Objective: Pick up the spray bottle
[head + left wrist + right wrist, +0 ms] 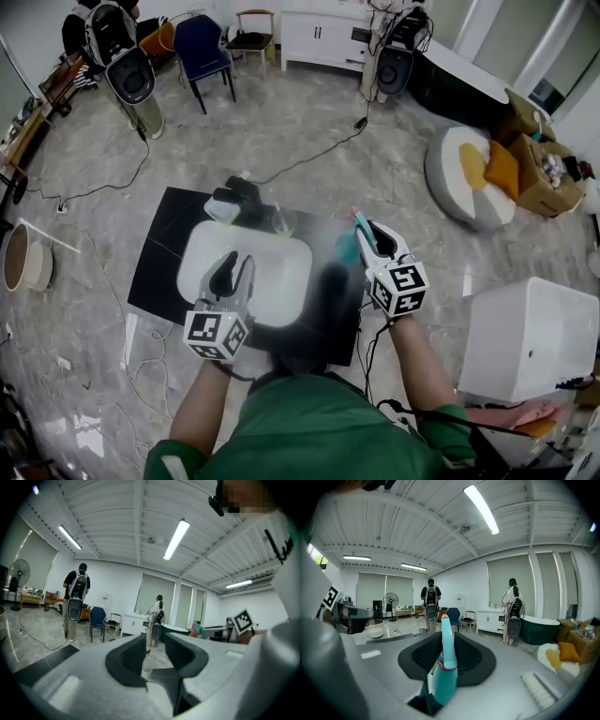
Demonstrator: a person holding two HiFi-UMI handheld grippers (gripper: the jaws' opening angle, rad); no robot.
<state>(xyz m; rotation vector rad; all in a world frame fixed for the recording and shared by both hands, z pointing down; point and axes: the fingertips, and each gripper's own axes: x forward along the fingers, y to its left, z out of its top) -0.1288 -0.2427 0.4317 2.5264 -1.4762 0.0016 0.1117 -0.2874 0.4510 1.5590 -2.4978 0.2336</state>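
- R gripper [443,645]: jaws pinch the teal spray bottle [444,677] at its lower body; the neck w/ pink band and pink-tipped nozzle stick out past the pads, along the jaws.
- Head view: spray bottle [348,246] is held just off the right edge of the white basin [199,246], over the dark slab [157,246] that carries the basin.
- L gripper [153,644]: jaws slightly spread, narrow gap, nothing between the pads. Head view puts it over the basin's near-left part.
- Black faucet [246,195]: at the basin's far rim.
- Marker cubes: one on each gripper, on the basin's near side.
- Bkgd: blue chair [202,47] and white cabinet [323,37], well beyond the basin's far side.
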